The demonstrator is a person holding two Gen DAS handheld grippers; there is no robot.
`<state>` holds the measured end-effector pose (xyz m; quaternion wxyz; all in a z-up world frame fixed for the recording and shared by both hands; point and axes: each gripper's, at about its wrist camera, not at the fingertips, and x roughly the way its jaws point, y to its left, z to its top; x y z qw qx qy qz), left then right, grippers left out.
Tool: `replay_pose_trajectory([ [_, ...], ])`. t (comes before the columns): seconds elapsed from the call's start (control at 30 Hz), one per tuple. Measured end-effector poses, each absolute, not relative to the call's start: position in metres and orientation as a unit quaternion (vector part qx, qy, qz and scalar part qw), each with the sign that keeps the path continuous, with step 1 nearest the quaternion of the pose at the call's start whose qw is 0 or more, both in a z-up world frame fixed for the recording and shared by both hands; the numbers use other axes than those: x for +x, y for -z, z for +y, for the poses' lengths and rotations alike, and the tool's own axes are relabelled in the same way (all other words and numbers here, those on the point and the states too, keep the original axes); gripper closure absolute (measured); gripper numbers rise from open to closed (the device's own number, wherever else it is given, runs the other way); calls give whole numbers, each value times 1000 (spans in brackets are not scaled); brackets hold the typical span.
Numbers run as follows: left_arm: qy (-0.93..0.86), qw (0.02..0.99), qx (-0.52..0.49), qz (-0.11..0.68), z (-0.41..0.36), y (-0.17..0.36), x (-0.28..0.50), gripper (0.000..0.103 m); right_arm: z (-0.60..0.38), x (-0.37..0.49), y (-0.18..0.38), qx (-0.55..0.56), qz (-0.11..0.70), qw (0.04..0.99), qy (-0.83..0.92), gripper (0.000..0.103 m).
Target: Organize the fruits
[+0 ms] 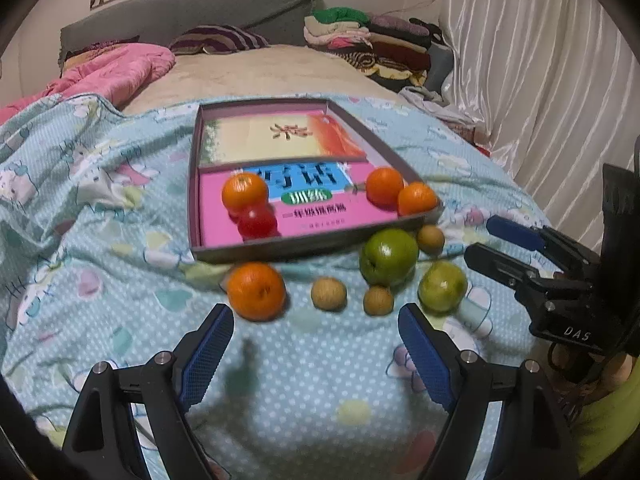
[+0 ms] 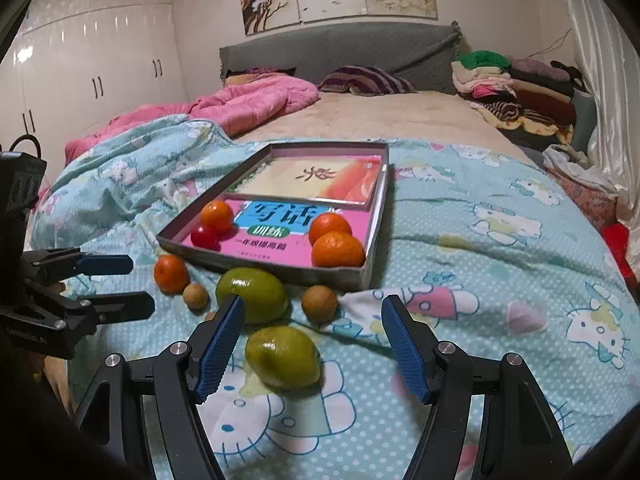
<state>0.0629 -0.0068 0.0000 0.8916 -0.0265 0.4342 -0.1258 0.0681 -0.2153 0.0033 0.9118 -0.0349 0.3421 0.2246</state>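
A shallow grey box (image 1: 193, 204) (image 2: 362, 276) lies on the bed. Its near compartment holds three oranges (image 1: 245, 192) (image 2: 338, 250) and a red fruit (image 1: 257, 222) (image 2: 204, 236). In front of the box lie an orange (image 1: 256, 290) (image 2: 171, 274), two green fruits (image 1: 388, 256) (image 2: 252, 294) and small brown fruits (image 1: 329, 293) (image 2: 319, 303). My left gripper (image 1: 316, 312) (image 2: 140, 284) is open just short of the orange and a brown fruit, holding nothing. My right gripper (image 2: 312, 304) (image 1: 486, 240) is open, its fingers either side of the nearer green fruit (image 2: 282, 356) (image 1: 442, 286) without touching it.
Everything rests on a soft, wrinkled blue cartoon-print blanket (image 1: 120, 280) (image 2: 500, 240). A pink quilt (image 2: 248, 100) lies at the far left, folded clothes (image 2: 520, 88) at the far right by a white curtain (image 1: 540, 80). Books line the box floor.
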Motion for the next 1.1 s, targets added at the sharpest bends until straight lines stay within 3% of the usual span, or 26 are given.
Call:
replay_pose_trajectory([
  [0.27,127,892,-26,433,-8,5,62,20,-205,61,9,-55,359,902,-235,31],
  [0.77,140,887,-40,438,-5,14,67,52,-194,66,29,-70,387,888,-238,31],
  [1.1,140,886,-40,440,-8,20,72,57,-188,75,40,-67,399,878,-254,49],
])
